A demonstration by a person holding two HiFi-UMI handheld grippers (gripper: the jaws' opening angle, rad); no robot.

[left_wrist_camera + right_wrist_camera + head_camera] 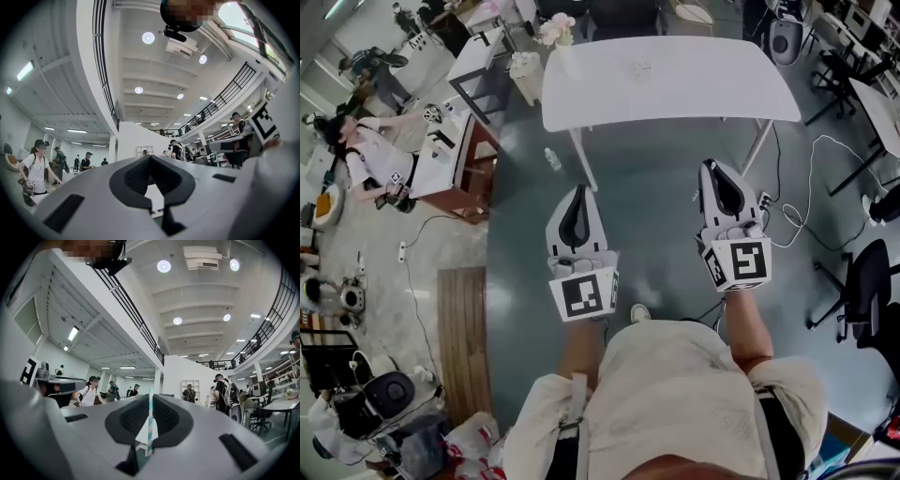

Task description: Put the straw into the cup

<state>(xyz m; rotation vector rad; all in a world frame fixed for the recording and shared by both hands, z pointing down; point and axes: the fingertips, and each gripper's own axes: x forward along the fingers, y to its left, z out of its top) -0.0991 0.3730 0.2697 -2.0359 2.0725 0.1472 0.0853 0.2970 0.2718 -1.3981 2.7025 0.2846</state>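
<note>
A teal-and-white striped straw (pixel 150 420) stands upright between the black pads of my right gripper (pixel 151 399), which is shut on it. From the head view, the right gripper (pixel 713 171) is held at waist height and points toward a white table (pixel 694 89); the straw does not show there. My left gripper (pixel 578 192) is held beside it, its jaws meeting at the tip with nothing between them (pixel 150 159). A small, faint, clear object (pixel 639 67) lies on the table top; I cannot tell whether it is the cup.
A bunch of flowers (pixel 556 28) and a white bag (pixel 525 75) are at the table's far left corner. A bottle (pixel 551 157) lies on the floor. Desks, office chairs (pixel 867 281), cables and several people surround the area.
</note>
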